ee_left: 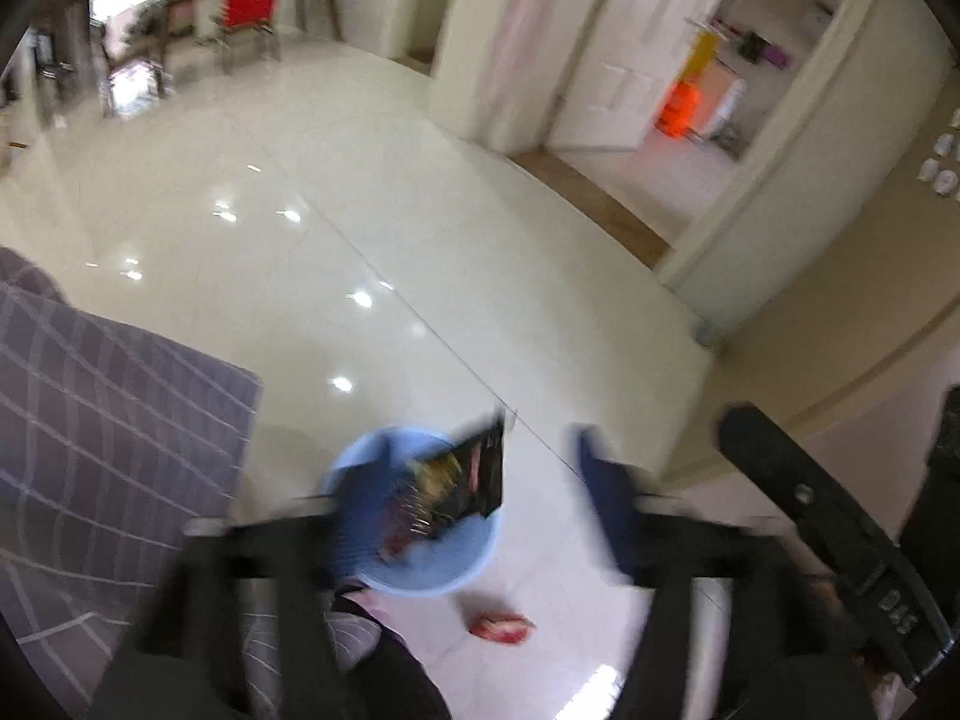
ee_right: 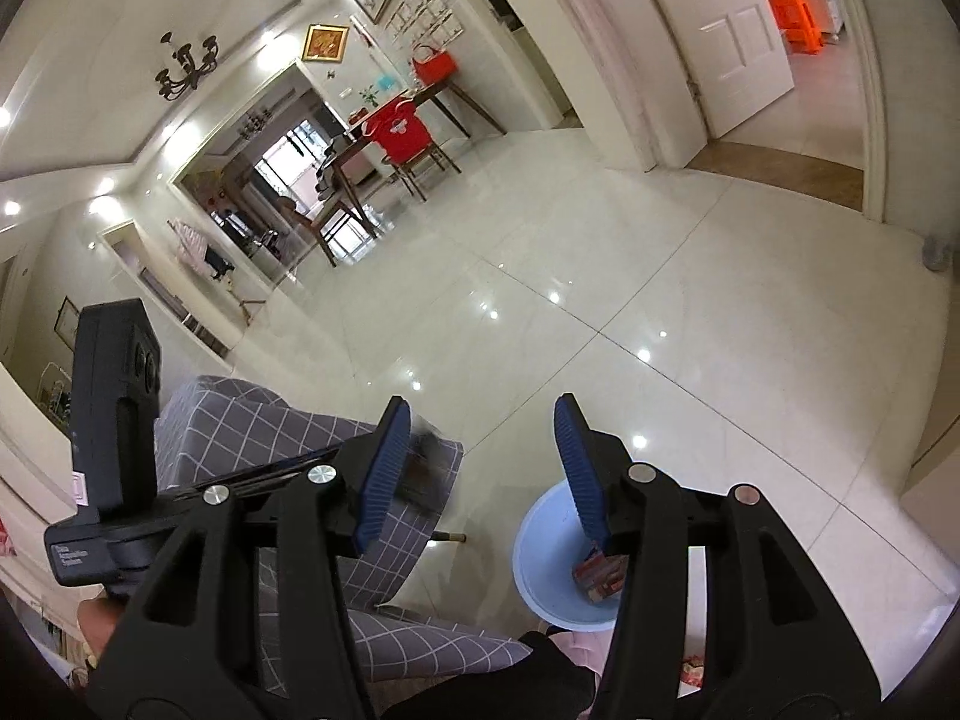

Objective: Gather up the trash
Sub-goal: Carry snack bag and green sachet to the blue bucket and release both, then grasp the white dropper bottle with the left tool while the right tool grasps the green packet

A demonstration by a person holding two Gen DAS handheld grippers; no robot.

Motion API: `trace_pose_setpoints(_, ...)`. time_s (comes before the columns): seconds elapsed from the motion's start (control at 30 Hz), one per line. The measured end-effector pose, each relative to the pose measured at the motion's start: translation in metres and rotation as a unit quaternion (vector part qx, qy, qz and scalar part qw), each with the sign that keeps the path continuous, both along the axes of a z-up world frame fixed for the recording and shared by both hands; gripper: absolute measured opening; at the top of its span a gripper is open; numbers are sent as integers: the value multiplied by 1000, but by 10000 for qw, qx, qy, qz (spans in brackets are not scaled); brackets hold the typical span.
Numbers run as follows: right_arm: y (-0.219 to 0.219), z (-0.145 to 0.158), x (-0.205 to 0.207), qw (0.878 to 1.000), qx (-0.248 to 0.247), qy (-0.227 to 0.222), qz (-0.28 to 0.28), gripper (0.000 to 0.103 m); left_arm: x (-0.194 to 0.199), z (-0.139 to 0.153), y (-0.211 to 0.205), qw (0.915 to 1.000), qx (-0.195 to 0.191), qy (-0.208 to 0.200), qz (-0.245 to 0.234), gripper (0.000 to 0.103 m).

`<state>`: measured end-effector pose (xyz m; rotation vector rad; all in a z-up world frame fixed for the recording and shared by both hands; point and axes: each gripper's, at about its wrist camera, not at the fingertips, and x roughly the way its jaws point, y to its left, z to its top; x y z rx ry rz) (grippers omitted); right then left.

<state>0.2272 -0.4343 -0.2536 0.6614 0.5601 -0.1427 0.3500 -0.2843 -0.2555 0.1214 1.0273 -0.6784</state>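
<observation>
A light blue bin stands on the tiled floor below my left gripper, which is open and blurred by motion. A dark snack wrapper is in the air between the left fingers, over the bin's mouth, touching neither pad as far as I can tell. A red wrapper lies on the floor beside the bin. In the right wrist view my right gripper is open and empty above the same bin, which holds a red packet.
A grey checked sofa is at the left, also in the right wrist view. A dining table with a red-draped chair stands far off. A white door opens onto a room with an orange stool.
</observation>
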Motion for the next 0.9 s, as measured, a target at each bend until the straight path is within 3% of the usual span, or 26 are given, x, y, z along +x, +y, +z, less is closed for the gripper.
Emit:
trace_pose_setpoints(0.3,13,5,2,9998,42,34,187,50,-2,24,26,9995,74,-178,244,68)
trace_pose_setpoints(0.53,45,32,7,9986,-107,-69,521,50,-16,71,53,9971,141,-662,357,71)
trace_pose_setpoints(0.73,98,65,31,9932,-351,-218,1087,50,-15,112,117,9933,101,-864,766,72)
trace_pose_setpoints(0.9,162,92,63,9832,-619,-341,1683,51,1,136,198,9832,245,-1136,1405,77)
